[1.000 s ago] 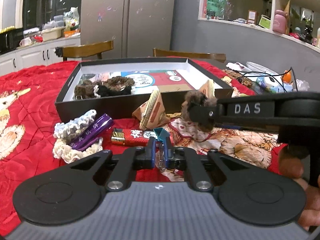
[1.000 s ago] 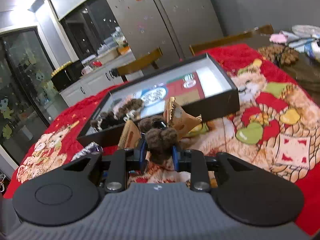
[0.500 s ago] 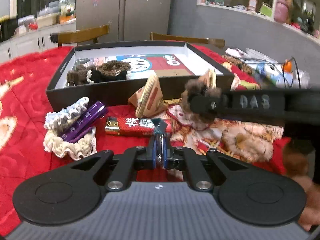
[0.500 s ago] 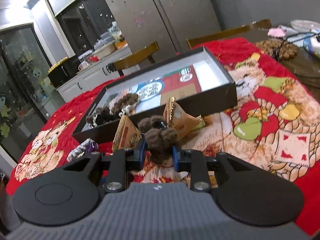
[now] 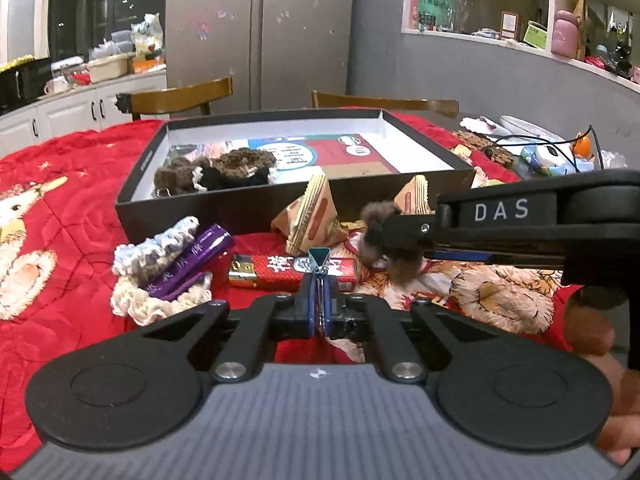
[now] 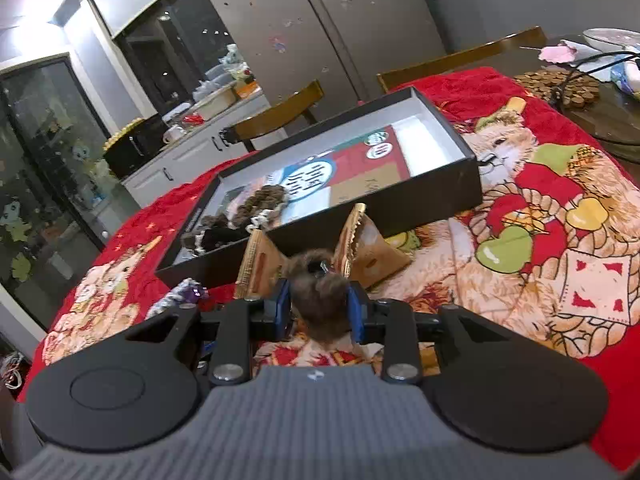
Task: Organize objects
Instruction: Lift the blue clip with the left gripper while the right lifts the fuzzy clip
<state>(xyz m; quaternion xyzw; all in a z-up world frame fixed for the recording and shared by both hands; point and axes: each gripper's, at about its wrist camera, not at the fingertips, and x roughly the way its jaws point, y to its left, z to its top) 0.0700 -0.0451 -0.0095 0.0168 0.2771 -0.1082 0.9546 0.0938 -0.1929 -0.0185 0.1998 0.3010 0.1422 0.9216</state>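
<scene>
My left gripper [image 5: 320, 300] is shut on a small teal binder clip [image 5: 319, 258], held just above the red packet [image 5: 292, 270]. Between the blue pads of my right gripper [image 6: 319, 308] sits a brown fluffy hair tie [image 6: 320, 292]. The jaws are opening, and the fluff still touches both pads. In the left wrist view that gripper reaches in from the right with the fluff [image 5: 374, 236] at its tip. The black box [image 5: 280, 208] lies just beyond, with brown hair ties [image 5: 224, 168] in its left end.
Two tan triangular packets [image 6: 260, 264] [image 6: 360, 240] stand before the box wall [image 6: 400, 200]. Purple packets [image 5: 192, 260] lie on crocheted hair ties [image 5: 152, 248] at the left. Wooden chairs [image 5: 180, 96] stand behind the table, with cables and clutter [image 5: 552, 152] at the far right.
The right jaws have parted slightly and the fluffy tie has sagged lower between the pads. The left gripper still holds the clip in about the same place.
</scene>
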